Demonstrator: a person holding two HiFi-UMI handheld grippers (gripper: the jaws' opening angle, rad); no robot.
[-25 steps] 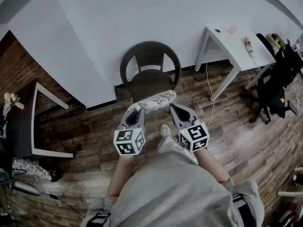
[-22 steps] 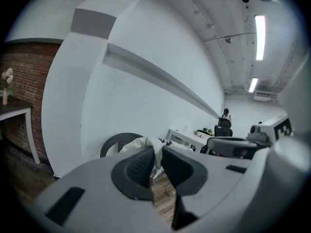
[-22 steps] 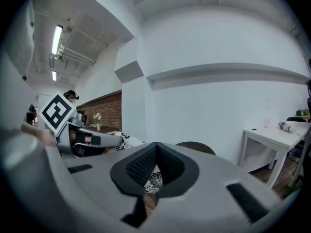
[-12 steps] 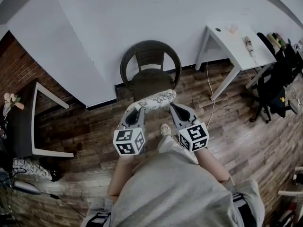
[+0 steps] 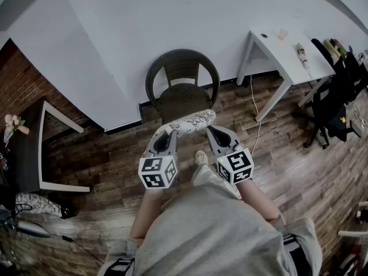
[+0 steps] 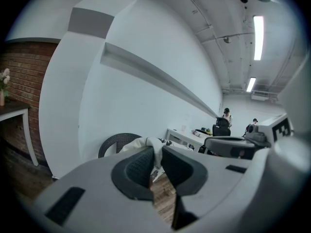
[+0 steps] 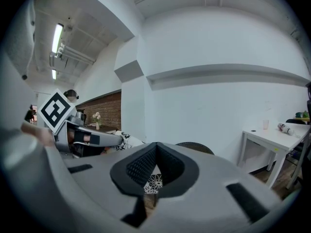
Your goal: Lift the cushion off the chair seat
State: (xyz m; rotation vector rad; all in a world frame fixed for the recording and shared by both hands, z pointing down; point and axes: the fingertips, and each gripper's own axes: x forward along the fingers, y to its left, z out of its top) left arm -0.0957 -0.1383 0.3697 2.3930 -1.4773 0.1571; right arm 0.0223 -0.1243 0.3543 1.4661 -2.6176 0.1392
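Note:
A patterned white cushion hangs just above the front edge of the dark wicker chair's seat, held level between both grippers. My left gripper is shut on the cushion's left end, and its fabric is pinched between the dark pads. My right gripper is shut on the right end, with floral cloth showing between its pads. The chair's round back stands against the white wall. The underside of the cushion is hidden.
A white table stands to the right of the chair, with a cable running down to the floor beside its leg. Farther right is a black office chair. A dark side table stands by the brick wall at the left. The person's foot rests on the wooden floor.

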